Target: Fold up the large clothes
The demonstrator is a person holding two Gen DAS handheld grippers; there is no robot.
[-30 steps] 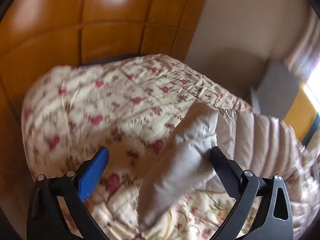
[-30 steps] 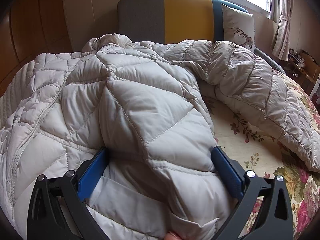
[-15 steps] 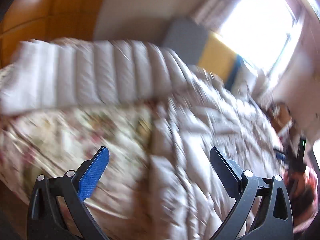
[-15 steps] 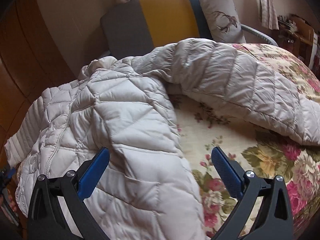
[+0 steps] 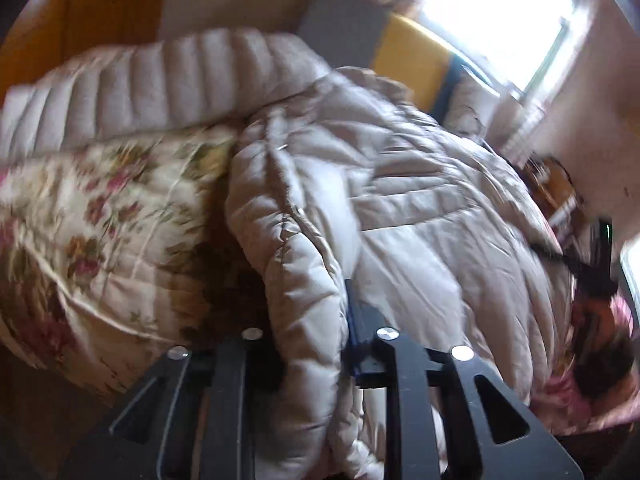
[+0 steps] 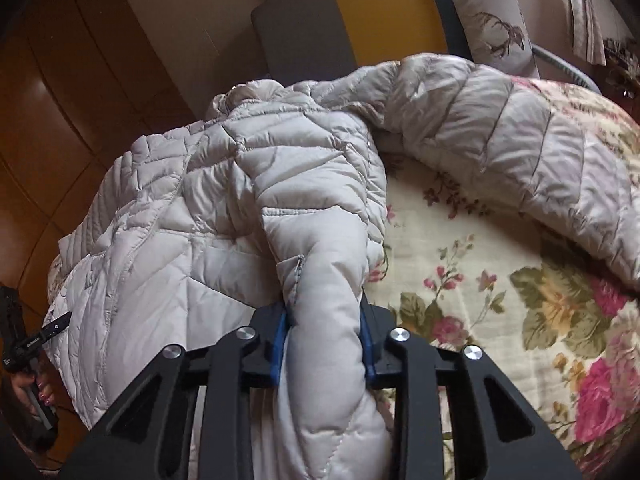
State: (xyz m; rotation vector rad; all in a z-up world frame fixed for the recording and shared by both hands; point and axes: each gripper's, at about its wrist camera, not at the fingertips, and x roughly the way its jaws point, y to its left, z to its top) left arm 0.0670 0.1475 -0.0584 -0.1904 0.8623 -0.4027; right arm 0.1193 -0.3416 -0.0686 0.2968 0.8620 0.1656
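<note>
Left gripper (image 5: 310,344): jaws clenched on a puffy edge fold of the quilted down jacket (image 5: 400,208). The left wrist view is motion-blurred, so which edge of the garment this is cannot be told.

Down jacket: it lies spread over the floral quilt (image 6: 480,280) on the bed, body toward the left and far side, hood end toward the grey-and-yellow headboard (image 6: 360,12). One sleeve (image 6: 500,128) trails out to the right across the quilt, well apart from both grippers. A second sleeve (image 5: 132,84) extends to the far left in the left wrist view.

Right gripper (image 6: 324,340): jaws clenched on a thick padded fold of the jacket near a pocket zipper (image 6: 298,276), at the near edge of the garment.

Judged step: both near edge points are secured for the first fold toward the far side.

Procedure for a clean fold:
1. Keep both grips firm; slippery padded fabric tends to creep out of the pads.
2. Lift both grippers together to equal height, keeping the edge between them taut.
3. Carry the edge toward the hood end in one arc; do not drag the quilt.
4. Check that the right-hand sleeve does not bunch beneath the fold.

Far right: a cushion (image 6: 488,20) leans against the headboard, clear of the work.
</note>
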